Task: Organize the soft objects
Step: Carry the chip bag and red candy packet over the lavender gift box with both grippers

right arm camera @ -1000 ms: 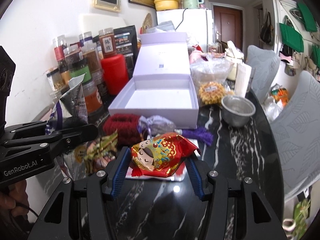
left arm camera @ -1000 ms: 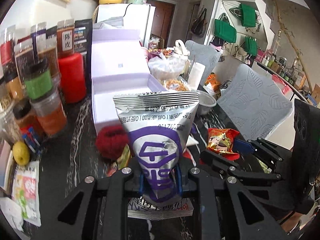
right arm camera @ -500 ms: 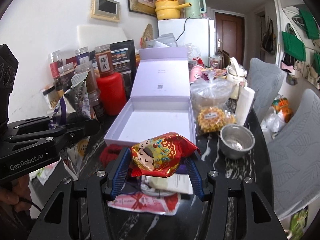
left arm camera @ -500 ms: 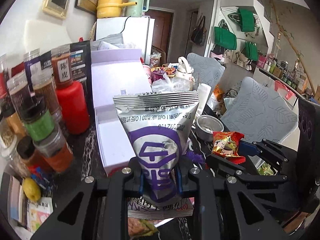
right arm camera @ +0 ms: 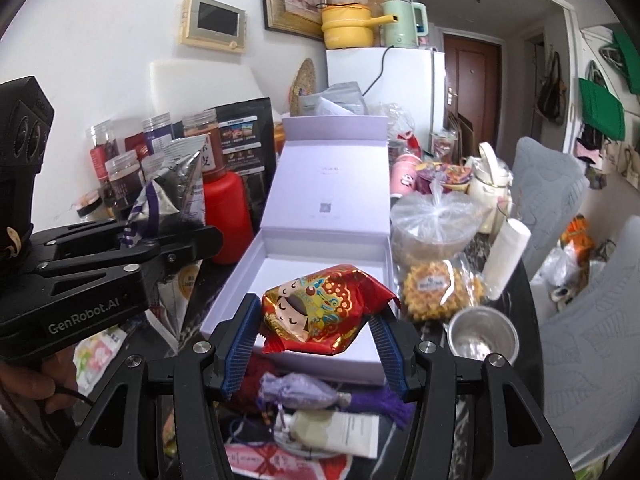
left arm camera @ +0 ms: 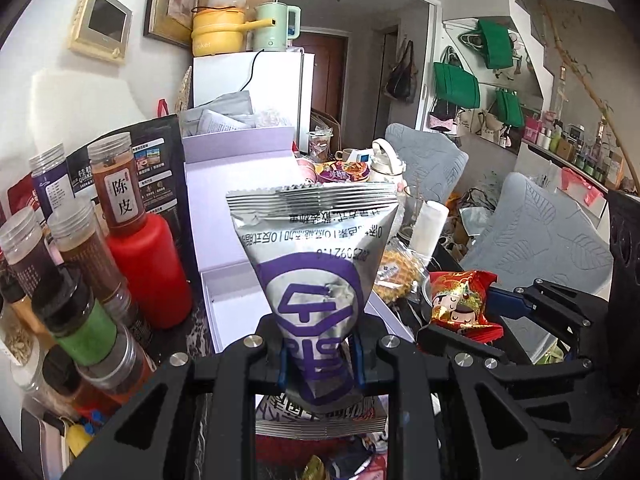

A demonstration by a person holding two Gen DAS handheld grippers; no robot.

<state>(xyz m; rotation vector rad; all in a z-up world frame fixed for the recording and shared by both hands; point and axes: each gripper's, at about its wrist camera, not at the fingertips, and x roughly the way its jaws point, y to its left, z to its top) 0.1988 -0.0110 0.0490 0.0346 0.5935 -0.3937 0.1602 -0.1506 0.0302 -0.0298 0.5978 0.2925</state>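
My left gripper [left arm camera: 320,354] is shut on a silver snack bag with a purple logo [left arm camera: 316,264], which stands upright in front of the open lilac box [left arm camera: 228,304]. My right gripper [right arm camera: 316,336] is shut on a red and gold snack packet [right arm camera: 324,308], held above the near edge of the lilac box [right arm camera: 320,256], whose lid stands up behind it. From the right wrist view the left gripper [right arm camera: 132,240] and its silver bag [right arm camera: 176,184] show at the left. In the left wrist view the red packet [left arm camera: 460,304] appears at the right.
Spice jars [left arm camera: 80,256] and a red bottle [left arm camera: 148,276] line the left side. A bagged yellow snack [right arm camera: 440,288], a steel cup [right arm camera: 480,332] and a white roll [right arm camera: 508,256] sit right of the box. A purple sachet [right arm camera: 296,396], dark red yarn and papers lie below my right gripper.
Both grippers have risen and moved forward towards the lilac box, each still holding its packet. The red yarn and table clutter have dropped below the fingers in both views.
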